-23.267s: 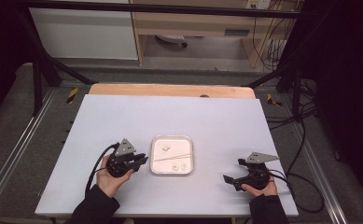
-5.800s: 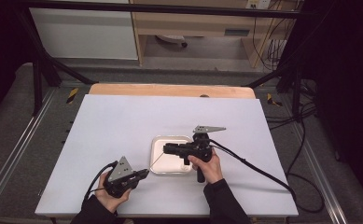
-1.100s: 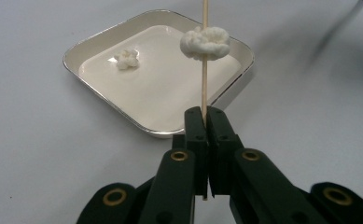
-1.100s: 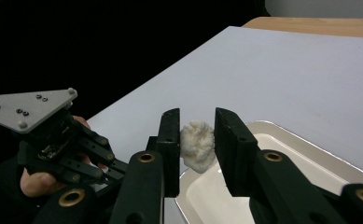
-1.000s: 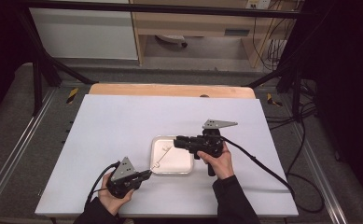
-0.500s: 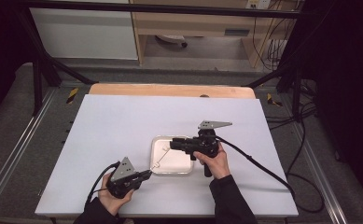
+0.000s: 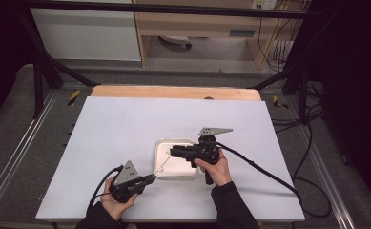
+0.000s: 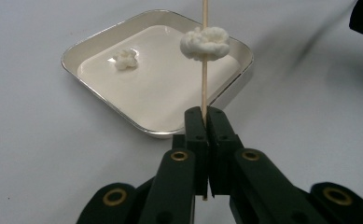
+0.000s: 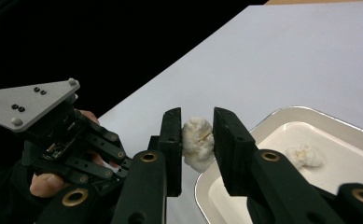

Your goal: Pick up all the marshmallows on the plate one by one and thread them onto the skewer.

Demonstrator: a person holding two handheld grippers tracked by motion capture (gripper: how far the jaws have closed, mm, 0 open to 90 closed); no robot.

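My left gripper (image 7: 150, 177) (image 8: 205, 114) is shut on a thin wooden skewer (image 8: 204, 79) that points up over the tray. One piece of popcorn (image 8: 205, 42) (image 7: 160, 168) is threaded partway along it. A white square tray (image 7: 192, 141) (image 8: 100, 39) (image 9: 305, 111) lies mid-table with one loose popcorn piece (image 8: 125, 59) (image 9: 303, 156) in it. My right gripper (image 7: 172, 152) (image 9: 198, 126) hangs over the tray's left edge at the skewer's far end. It is shut on another popcorn piece (image 9: 197, 142), in which a brown tip shows.
The white table top (image 7: 126, 124) has a wooden strip along its far edge. A thick black cable (image 7: 259, 169) trails from the right gripper to the table's right side. The person's left hand (image 9: 44, 184) and its gripper show beyond my right jaws.
Over the last second the right gripper has slid a little left and nearer, toward the skewer's tip. The left gripper has stayed still with the skewer.
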